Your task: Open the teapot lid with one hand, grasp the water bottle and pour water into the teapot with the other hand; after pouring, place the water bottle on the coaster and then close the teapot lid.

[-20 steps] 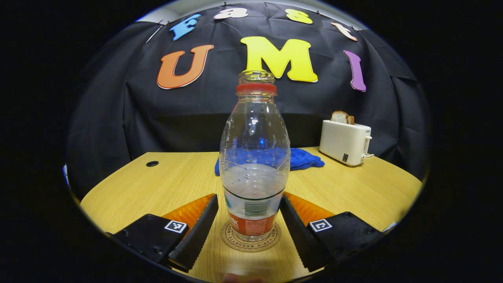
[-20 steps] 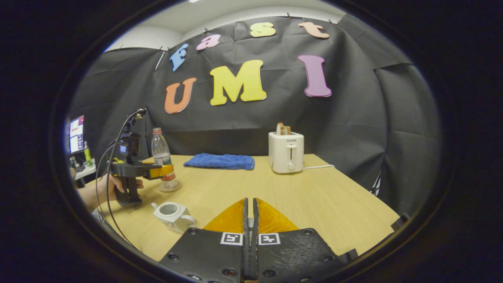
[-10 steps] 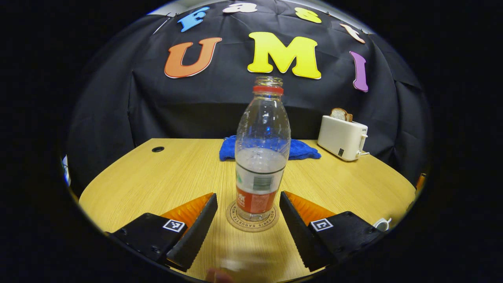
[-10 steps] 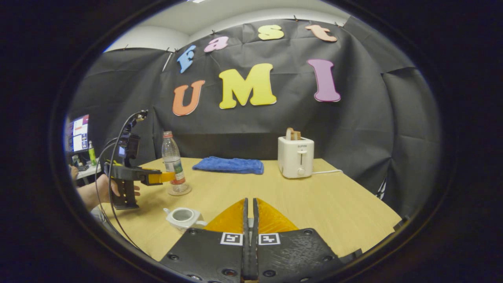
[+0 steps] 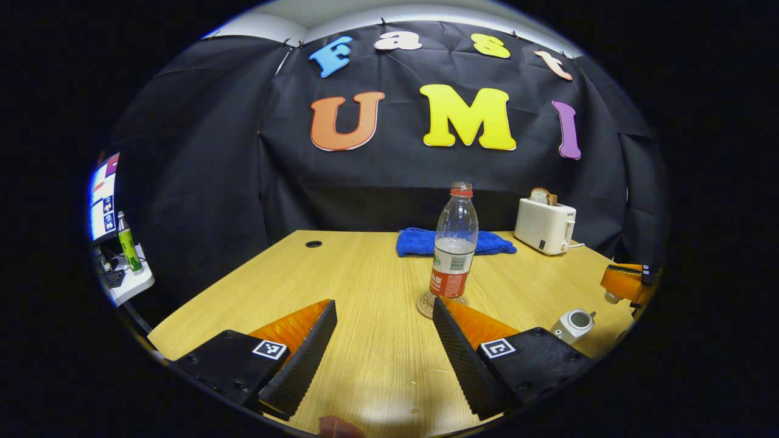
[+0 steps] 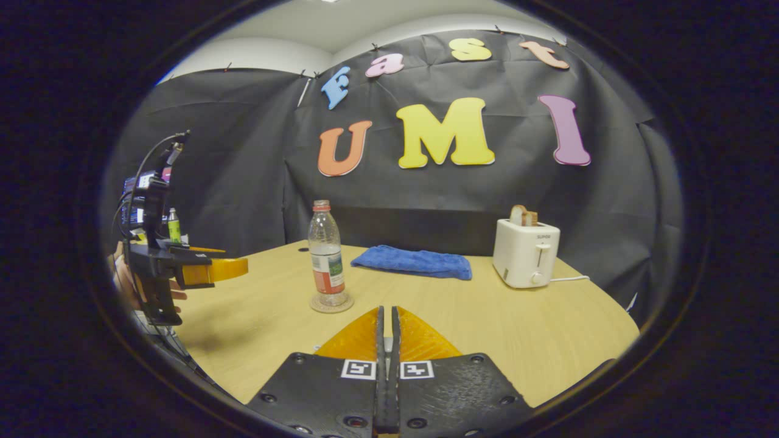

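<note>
The clear water bottle [image 5: 453, 249] with a red label stands upright on the round coaster [image 5: 441, 302], capless and part full. My left gripper [image 5: 383, 340] is open, well back from the bottle, with nothing between its fingers. The white teapot [image 5: 572, 324] sits lidless at the table's right edge. Above it my right gripper [image 5: 627, 283] carries a small white piece, the teapot lid [image 5: 610, 297], at its tip. In the right gripper view, the right gripper [image 6: 386, 316] is shut, the bottle [image 6: 327, 255] stands ahead on its coaster [image 6: 331, 302], and the left gripper [image 6: 225, 267] hovers far left in a hand [image 6: 125, 283].
A blue towel [image 5: 414, 241] lies behind the bottle, and a white toaster [image 5: 544, 225] with bread stands at the back right. The wooden table [image 5: 341, 274] has a cable hole [image 5: 313, 244] far left. A monitor [image 5: 100, 198] and green bottle [image 5: 128, 246] sit off the table.
My left gripper has backed away from the bottle, still open, leaving it standing on the coaster. The right gripper stayed shut; its view swung, and the teapot has dropped out of it.
</note>
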The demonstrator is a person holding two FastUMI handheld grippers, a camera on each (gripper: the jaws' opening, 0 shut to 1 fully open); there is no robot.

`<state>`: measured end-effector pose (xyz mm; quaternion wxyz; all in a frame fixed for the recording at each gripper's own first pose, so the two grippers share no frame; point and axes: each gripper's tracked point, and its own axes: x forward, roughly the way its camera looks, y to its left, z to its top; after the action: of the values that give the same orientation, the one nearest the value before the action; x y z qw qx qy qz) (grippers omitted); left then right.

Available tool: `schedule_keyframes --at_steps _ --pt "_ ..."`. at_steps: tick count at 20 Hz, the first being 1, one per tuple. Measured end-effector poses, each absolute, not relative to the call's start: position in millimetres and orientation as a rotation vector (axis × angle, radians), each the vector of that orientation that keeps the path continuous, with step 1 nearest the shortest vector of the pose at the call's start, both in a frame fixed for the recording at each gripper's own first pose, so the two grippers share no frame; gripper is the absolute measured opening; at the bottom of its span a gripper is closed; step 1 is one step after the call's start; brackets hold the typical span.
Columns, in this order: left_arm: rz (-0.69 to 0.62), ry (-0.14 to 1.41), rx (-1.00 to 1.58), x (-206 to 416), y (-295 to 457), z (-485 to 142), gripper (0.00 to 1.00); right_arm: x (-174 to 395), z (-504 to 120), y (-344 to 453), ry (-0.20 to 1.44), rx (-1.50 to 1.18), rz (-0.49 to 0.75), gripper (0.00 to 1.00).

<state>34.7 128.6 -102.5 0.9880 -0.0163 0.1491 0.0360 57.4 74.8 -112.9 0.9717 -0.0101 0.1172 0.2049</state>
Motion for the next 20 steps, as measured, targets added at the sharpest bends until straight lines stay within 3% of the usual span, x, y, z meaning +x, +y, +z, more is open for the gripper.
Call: schedule_keyframes --at_steps 7,20 --pt "0.12 0.224 0.04 1.9 143.0 -80.4 0.99 61.3 -134.9 99.3 0.259 -0.03 0.458 0.0" --pt "0.099 0.228 0.044 -0.9 145.1 -82.3 0.99 69.3 -152.9 101.9 0.264 -0.026 0.445 0.0"
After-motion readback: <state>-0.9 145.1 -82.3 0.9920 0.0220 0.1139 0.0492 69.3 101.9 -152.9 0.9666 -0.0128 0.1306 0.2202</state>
